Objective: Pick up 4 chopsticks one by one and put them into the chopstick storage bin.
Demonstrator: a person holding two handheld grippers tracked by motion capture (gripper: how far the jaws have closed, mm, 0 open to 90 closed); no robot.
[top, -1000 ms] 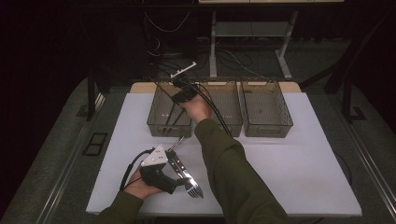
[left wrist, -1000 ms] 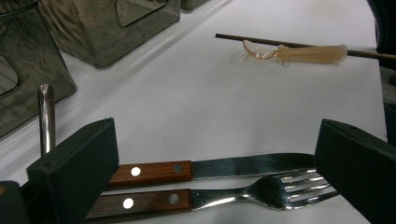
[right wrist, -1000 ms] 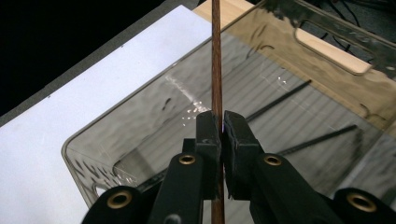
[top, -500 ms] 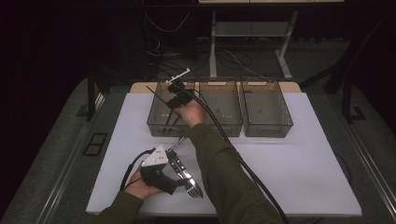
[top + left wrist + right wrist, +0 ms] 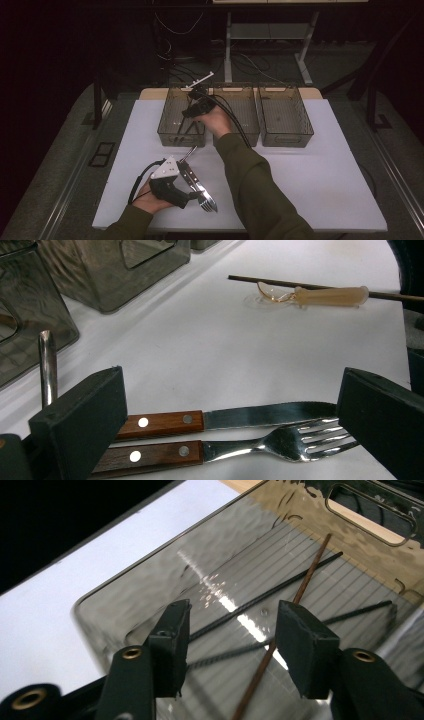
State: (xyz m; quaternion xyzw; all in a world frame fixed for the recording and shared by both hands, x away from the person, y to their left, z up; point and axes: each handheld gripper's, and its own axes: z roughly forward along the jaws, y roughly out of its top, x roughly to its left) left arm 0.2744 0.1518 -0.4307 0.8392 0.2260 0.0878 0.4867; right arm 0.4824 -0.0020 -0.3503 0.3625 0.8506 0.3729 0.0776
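Chopsticks (image 5: 280, 630) lie in the far left bin (image 5: 172, 131), one brown stick crossing two dark ones on its ribbed floor. Three smoky bins stand in a row at the far edge of the white table (image 5: 320, 170); the middle bin (image 5: 245, 131) and right bin (image 5: 295, 131) sit to the right of the first.

Right gripper (image 5: 190, 111) hangs over the left bin, its jaws half apart and pressing on nothing, the brown stick lying loose below the gap. They have just been opening; a second ago they were shut, and the hand has since dipped a little lower into the bin.

Left gripper (image 5: 192, 192) rests at the near left of the table, in the same place as before, jaws wide. Between them lie a knife (image 5: 220, 419) and a fork (image 5: 235, 447), both wooden-handled, side by side and untouched by the pads. A metal handle (image 5: 47, 365) lies just left of them. Farther off on the table sit another stick (image 5: 260, 281) and a clear plastic spoon (image 5: 320, 294).
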